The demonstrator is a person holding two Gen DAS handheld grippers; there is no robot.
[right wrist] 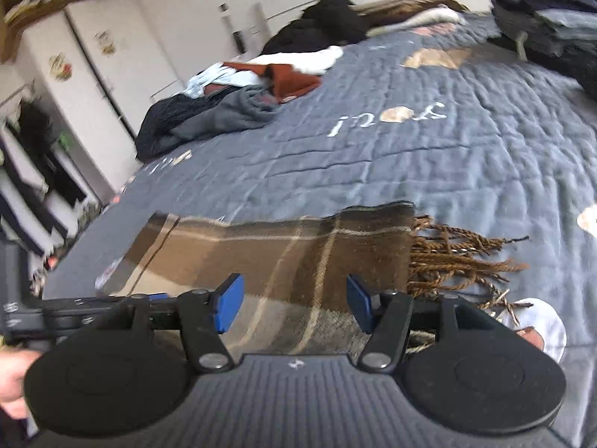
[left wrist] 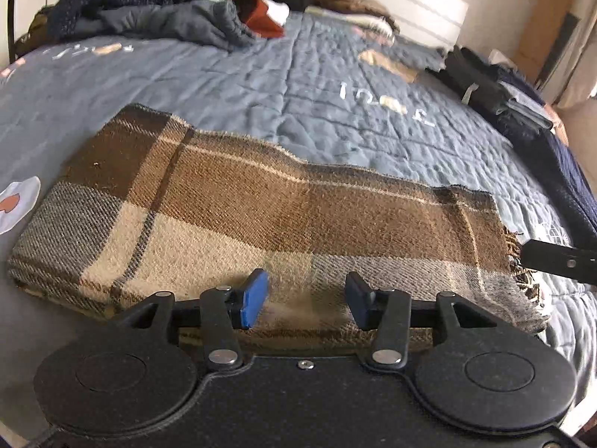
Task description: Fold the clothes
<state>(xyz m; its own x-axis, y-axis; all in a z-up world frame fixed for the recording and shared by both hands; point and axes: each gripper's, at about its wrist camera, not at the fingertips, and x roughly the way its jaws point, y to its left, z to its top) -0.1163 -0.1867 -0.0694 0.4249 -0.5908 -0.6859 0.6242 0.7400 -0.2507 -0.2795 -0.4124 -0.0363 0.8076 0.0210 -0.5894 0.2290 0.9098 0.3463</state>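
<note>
My left claw: spread wide, blue pads apart and gripping nothing, hovering over the near edge of the scarf.
My right claw: also spread, nothing between its pads, poised above the scarf's fringed end; in the left wrist view a black part of it pokes in at the right edge, just beside the fringe.
My hand: a bit of it shows at the lower left of the right wrist view, next to the left claw's body.
Scarf: brown, tan and grey plaid, folded into a long flat band lying on the bed directly ahead of both claws; the left end is a neat thick fold.
Fringe: twisted brown tassels splayed out on the quilt at the scarf's right end.
Quilt: blue-grey, stitched in squares, with pale lettering and small printed patches, covering the bed under everything.
Folded stack: dark garments piled at the far right of the bed, well apart from the scarf.
Unfolded heap: dark knit, grey, rust-red and white clothes jumbled at the far left of the bed.
Wardrobe: white doors with small stickers, beyond the bed's left side; blurred.
</note>
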